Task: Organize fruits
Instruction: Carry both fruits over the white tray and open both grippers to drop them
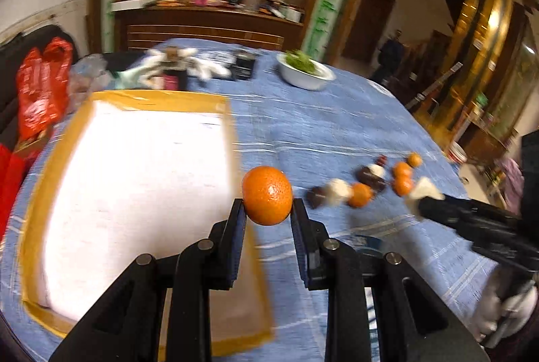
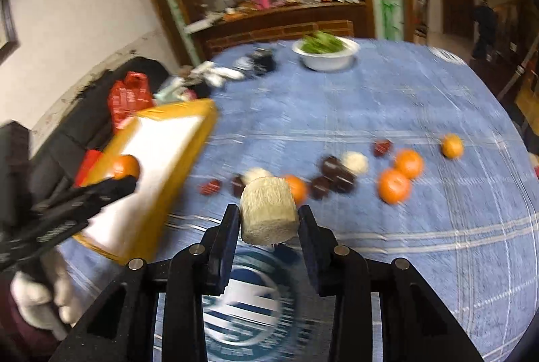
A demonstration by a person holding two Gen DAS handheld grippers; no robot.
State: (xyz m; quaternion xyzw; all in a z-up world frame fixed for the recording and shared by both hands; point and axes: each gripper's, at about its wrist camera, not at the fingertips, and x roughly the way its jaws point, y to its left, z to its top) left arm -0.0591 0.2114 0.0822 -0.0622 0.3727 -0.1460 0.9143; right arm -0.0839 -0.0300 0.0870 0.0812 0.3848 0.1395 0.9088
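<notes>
Left gripper [image 1: 266, 205] clamps a mandarin [image 1: 267, 195] above the tray's [image 1: 60, 159] near right corner, ready for sorting. Right gripper [image 2: 268, 214] pinches a pale fibrous cylinder [image 2: 269, 210] off the blue tablecloth [image 2: 387, 99]; beyond it, loose fruit [image 2: 394, 185] lies mid-table, a white bowl [image 2: 325, 57] at the far edge.

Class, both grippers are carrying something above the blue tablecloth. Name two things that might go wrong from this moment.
1. The left gripper pinches the round orange only at its sides; it might slip and roll off the tablecloth before reaching the tray.
2. The right gripper holds the pale fibrous chunk above the scattered fruits; a drop could knock them apart.
</notes>
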